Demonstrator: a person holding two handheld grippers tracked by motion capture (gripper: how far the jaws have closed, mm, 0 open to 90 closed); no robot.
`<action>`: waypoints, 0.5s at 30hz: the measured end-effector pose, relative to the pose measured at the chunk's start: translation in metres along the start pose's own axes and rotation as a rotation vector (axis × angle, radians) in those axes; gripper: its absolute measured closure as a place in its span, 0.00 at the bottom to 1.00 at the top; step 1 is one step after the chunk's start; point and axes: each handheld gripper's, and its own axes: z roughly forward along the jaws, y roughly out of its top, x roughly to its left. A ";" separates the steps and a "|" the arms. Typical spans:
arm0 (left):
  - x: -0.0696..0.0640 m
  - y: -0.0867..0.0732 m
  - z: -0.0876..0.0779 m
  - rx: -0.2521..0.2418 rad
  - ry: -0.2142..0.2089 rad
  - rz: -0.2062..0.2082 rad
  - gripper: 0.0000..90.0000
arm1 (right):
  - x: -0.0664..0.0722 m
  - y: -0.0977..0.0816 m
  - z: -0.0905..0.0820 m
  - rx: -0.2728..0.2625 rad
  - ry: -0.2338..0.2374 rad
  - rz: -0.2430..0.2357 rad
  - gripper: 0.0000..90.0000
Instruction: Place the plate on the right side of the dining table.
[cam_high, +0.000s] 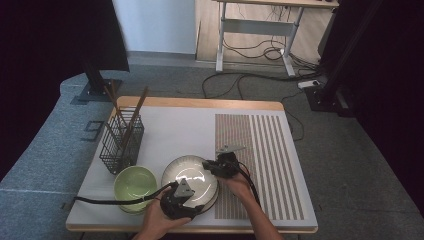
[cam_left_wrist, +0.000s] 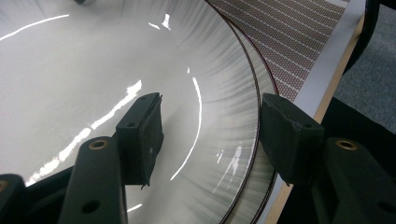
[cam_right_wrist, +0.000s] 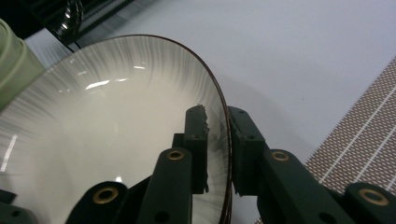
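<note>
left to right on the bench (cam_high: 165, 125), which is white-topped w/ a pale wood edge: a black wire basket (cam_high: 121, 142) at approx 10 o'clock w/ long wooden sticks leaning in it; a glossy light-green bowl (cam_high: 134, 184), round, at 8 o'clock; just beside it a round glazed plate (cam_high: 192, 175), cream centre w/ fine grey radial streaks and a thin dark rim, sitting on a second similar plate. at 3 o'clock lies a brown woven mat (cam_high: 257, 160) w/ white stripes.

left gripper (cam_high: 180, 200) is at the plate's 6 o'clock edge; in the left gripper view the jaws stand wide apart, straddling the rim, one pad (cam_left_wrist: 140, 135) over the inside, the other off the outer edge, neither pressing.

right gripper (cam_high: 214, 167) is at the plate's 3 o'clock edge; its jaws are nearly together w/ the thin rim between them, pads (cam_right_wrist: 198, 140) pinching the top plate's edge, one inside, one outside.
</note>
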 end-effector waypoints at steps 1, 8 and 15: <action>0.000 0.000 0.000 0.000 0.001 0.000 0.45 | -0.001 0.001 -0.002 -0.006 0.002 0.004 0.90; 0.000 0.000 0.001 0.002 0.026 0.001 0.47 | -0.005 0.005 -0.015 -0.047 -0.002 0.014 0.94; 0.000 -0.001 0.002 0.007 0.028 -0.002 0.47 | -0.011 0.003 -0.019 -0.051 -0.033 0.012 0.95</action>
